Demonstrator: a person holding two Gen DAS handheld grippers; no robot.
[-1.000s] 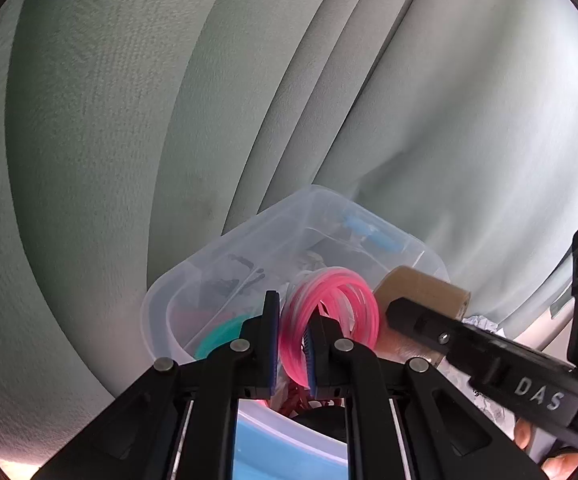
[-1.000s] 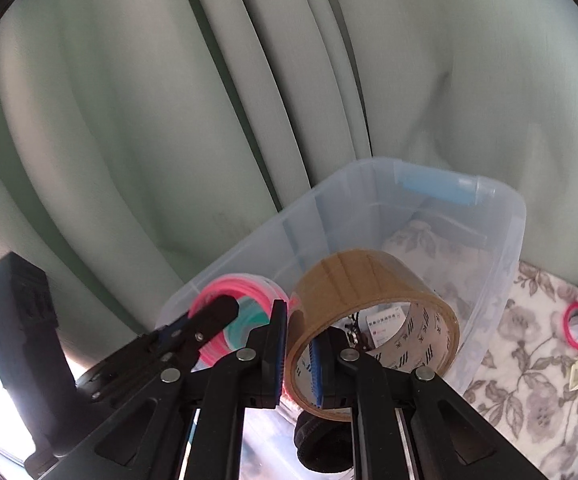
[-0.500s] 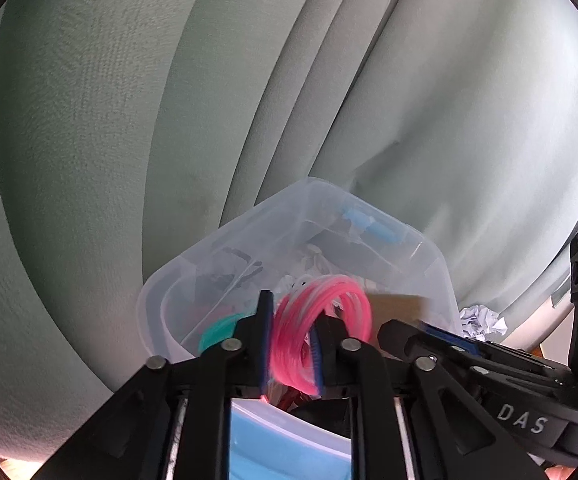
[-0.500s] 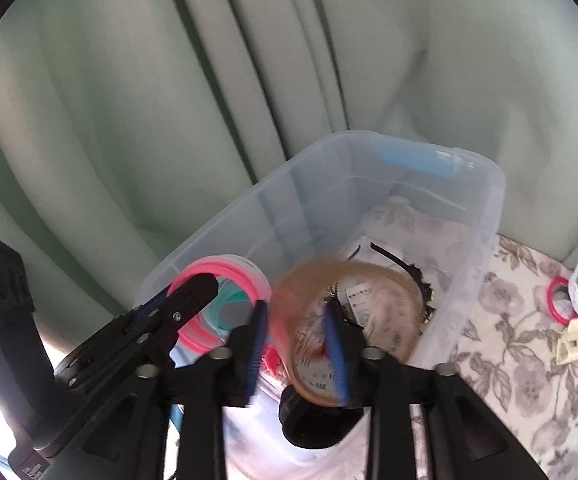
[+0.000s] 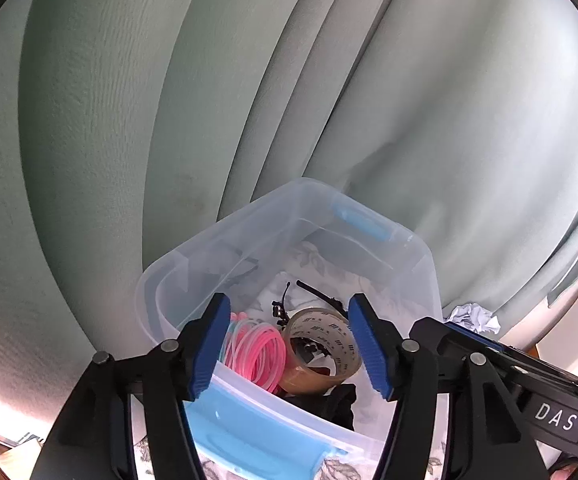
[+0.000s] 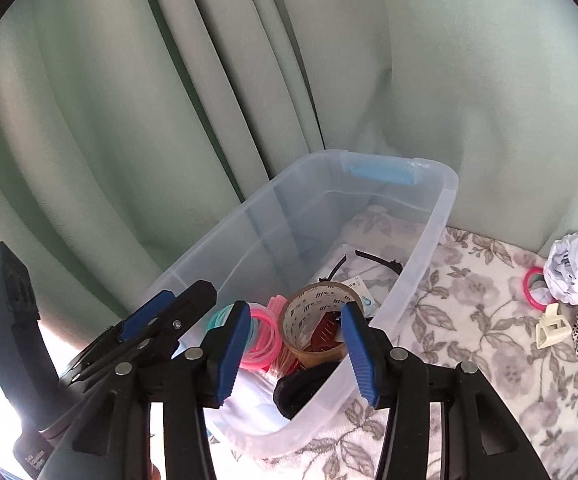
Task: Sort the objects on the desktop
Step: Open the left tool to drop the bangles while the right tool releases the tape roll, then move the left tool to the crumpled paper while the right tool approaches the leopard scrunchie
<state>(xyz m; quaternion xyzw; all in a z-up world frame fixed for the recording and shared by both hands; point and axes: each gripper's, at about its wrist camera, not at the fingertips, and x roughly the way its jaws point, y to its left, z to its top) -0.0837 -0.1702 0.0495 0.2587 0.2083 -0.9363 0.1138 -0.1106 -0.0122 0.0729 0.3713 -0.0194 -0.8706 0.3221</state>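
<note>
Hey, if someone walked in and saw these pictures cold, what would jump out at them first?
Probably the clear plastic bin in front of the green curtain, with the pink rings and the brown tape roll lying side by side inside it. Both grippers hang above it, jaws wide open and empty: left gripper, right gripper.

A: What do the left tongs [image 5: 289,344] look like?
B: Black angular plastic arms, silver round pivot screws, and ribbed blue pads [image 5: 211,346] lining each finger.
A: And the right tongs [image 6: 293,354]?
B: Same build: black arms, silver screws, blue ribbed pads [image 6: 231,354]. White letters "DAS" mark its black side.
</note>
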